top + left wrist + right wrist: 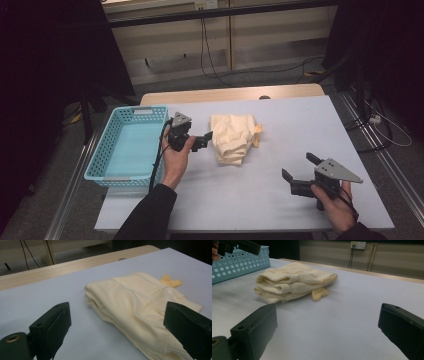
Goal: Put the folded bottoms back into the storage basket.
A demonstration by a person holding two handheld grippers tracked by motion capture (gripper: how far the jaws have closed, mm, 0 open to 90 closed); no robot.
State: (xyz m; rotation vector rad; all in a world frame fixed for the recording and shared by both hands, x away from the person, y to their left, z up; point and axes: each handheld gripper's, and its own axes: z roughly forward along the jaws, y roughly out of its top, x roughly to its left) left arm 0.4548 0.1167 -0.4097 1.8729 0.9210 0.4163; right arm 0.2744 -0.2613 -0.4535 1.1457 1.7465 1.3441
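Left gripper gapes wide beside folded garment (not touching).

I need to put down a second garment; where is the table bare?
Bare: between the folded cream garment and the right gripper, and the table's far right. The basket holds nothing. Crowded: the left gripper beside the garment.
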